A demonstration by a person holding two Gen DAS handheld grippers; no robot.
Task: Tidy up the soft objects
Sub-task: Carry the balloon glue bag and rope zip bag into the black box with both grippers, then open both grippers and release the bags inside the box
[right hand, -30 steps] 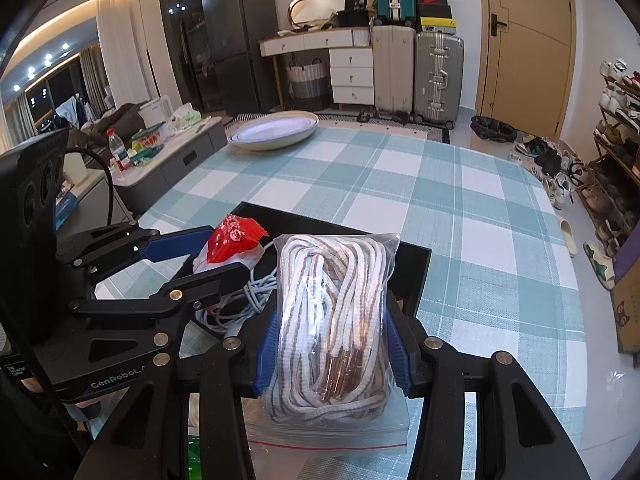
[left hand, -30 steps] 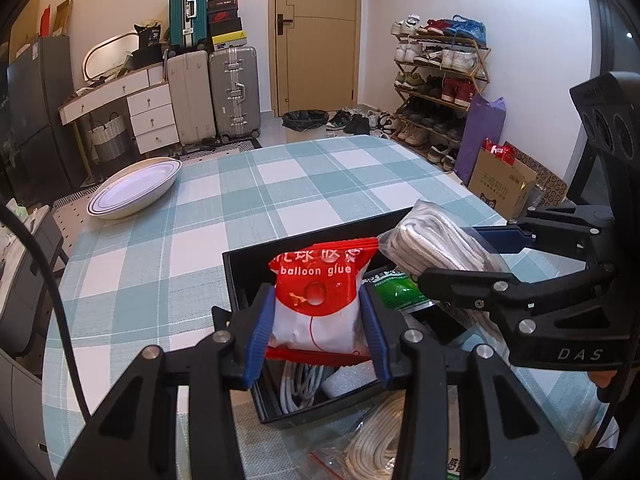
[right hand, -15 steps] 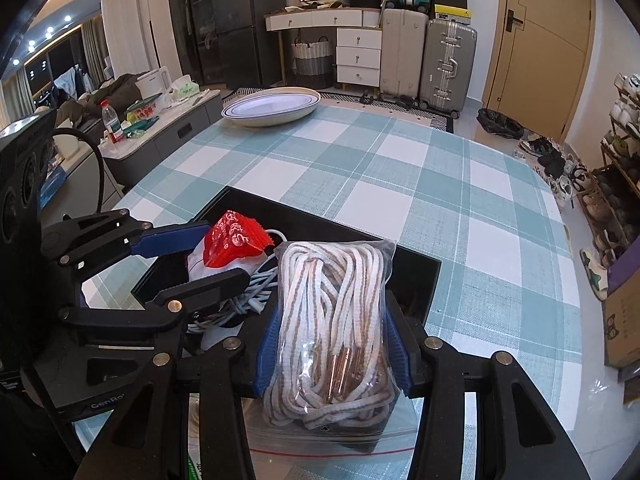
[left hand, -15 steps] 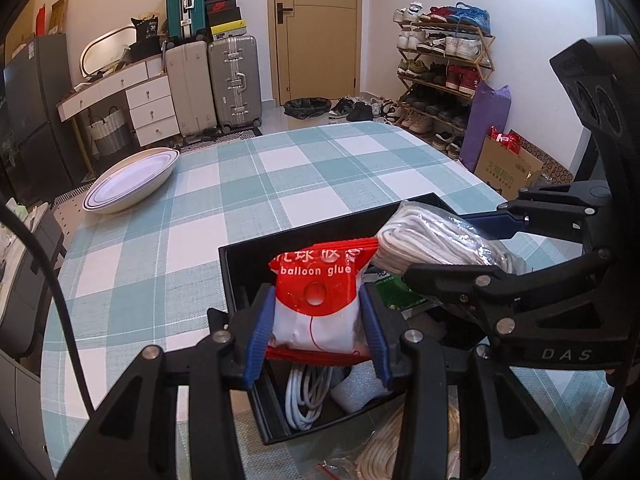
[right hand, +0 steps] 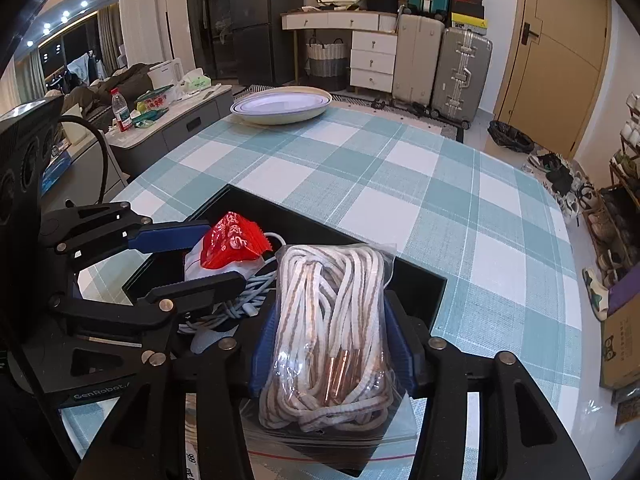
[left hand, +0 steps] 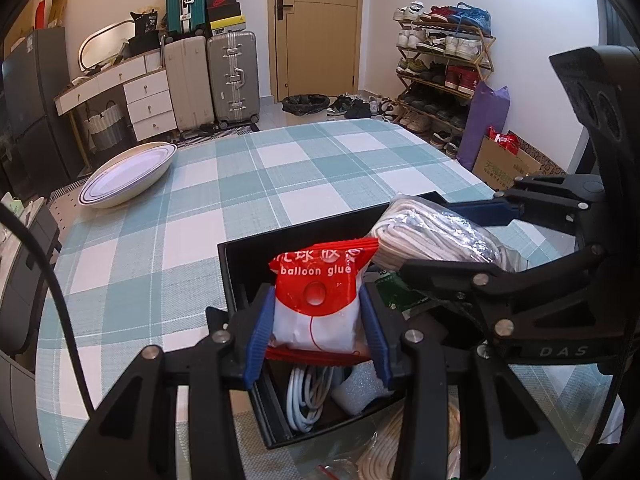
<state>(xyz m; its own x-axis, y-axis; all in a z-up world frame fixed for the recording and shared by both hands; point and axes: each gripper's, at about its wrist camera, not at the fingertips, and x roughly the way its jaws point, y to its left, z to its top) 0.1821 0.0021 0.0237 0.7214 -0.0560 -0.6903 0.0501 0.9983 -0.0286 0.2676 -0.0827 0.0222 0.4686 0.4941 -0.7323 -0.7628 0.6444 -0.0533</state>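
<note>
Left gripper (left hand: 318, 326) clamped on red-and-white "balloon glue" packet (left hand: 320, 300), right gripper (right hand: 330, 344) clamped on clear bag of white-brown cord (right hand: 334, 328), both above open black rectangular box (right hand: 416, 284) on teal checked tablecloth (left hand: 240, 184)

Lived-in home, shoe rack (left hand: 442, 64), suitcases (left hand: 212, 76), checked dining table (left hand: 280, 184)

Between the left gripper's (left hand: 318, 320) blue fingers (left hand: 258, 332) sits a packet (left hand: 320, 304) whose red top reads "balloon glue" in white, under a row of Chinese characters too distorted to read. To the right of those fingers, the black body of the right gripper (left hand: 460, 248) bears "DAS". In the right wrist view, left of its fingers, the left gripper's body shows "GenRobot", the end hidden.
</note>
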